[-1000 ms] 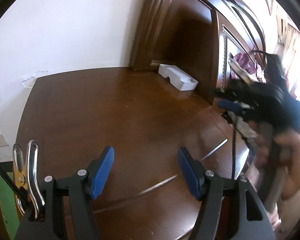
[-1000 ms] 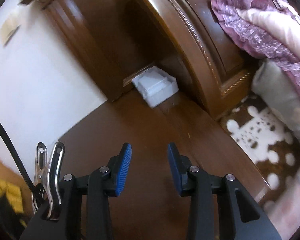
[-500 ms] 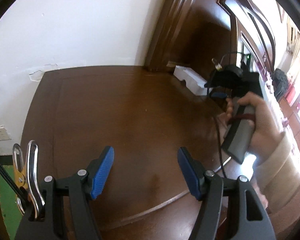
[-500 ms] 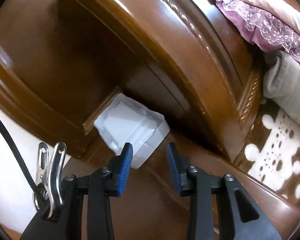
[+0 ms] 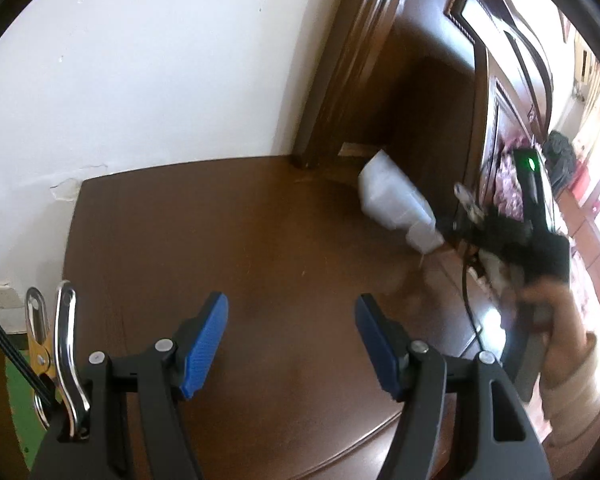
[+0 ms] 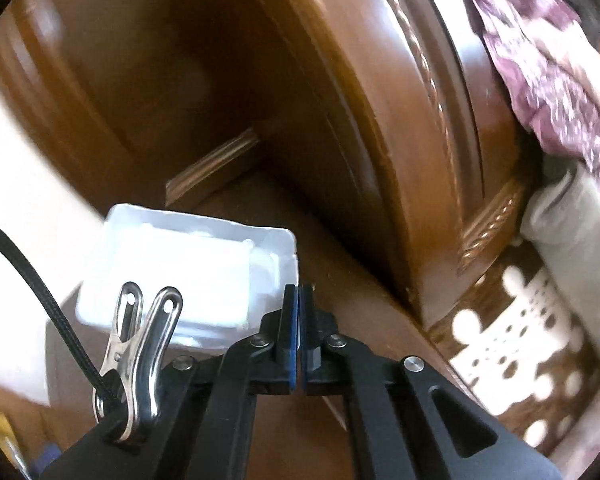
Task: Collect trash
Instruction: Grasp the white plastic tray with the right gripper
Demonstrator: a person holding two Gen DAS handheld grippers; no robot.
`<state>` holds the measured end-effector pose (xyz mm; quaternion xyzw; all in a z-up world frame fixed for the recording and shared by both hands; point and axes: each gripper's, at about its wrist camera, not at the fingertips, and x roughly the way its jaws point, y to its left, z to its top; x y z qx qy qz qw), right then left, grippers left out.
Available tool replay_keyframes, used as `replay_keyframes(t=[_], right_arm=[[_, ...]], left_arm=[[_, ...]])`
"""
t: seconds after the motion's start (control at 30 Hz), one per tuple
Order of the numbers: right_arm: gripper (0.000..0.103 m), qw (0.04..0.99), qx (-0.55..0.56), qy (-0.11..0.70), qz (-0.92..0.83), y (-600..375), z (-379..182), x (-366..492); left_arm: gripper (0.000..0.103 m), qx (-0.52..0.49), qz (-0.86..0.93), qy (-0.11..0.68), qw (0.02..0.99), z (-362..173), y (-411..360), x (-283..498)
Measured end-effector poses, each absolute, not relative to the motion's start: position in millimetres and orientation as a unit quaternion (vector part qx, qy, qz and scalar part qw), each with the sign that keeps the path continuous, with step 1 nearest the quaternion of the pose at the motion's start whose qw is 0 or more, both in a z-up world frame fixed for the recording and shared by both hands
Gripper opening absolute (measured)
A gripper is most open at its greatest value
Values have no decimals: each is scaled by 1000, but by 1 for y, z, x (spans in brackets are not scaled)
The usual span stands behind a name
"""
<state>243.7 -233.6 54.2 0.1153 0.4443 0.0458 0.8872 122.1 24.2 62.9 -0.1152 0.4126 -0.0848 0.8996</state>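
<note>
A bedroom in a home. A dark wooden bedside table [image 5: 228,240] stands against a white wall [image 5: 160,60], beside a carved wooden headboard [image 6: 400,120]. Purple lace-trimmed bedding [image 6: 548,80] and a grey pillow [image 6: 572,232] lie on the bed.

A white wall [image 5: 160,72], cracked near its base, met a dark wooden tabletop [image 5: 228,248]. A carved brown headboard [image 6: 400,128] stood beside it. Purple bedding [image 6: 548,80] lay beyond. Daylight entered at right.
</note>
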Motion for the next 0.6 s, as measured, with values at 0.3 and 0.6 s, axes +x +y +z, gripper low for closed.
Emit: replay_keyframes(t=[0.3,0.6], right_arm=[[20,893,77,431,106,-223,70,210],[35,883,182,421,100,-260,65,213]], left_arm=[[69,-169,-134,437,873,67,3,186],[68,-164,-125,478,854,47,-32,259]])
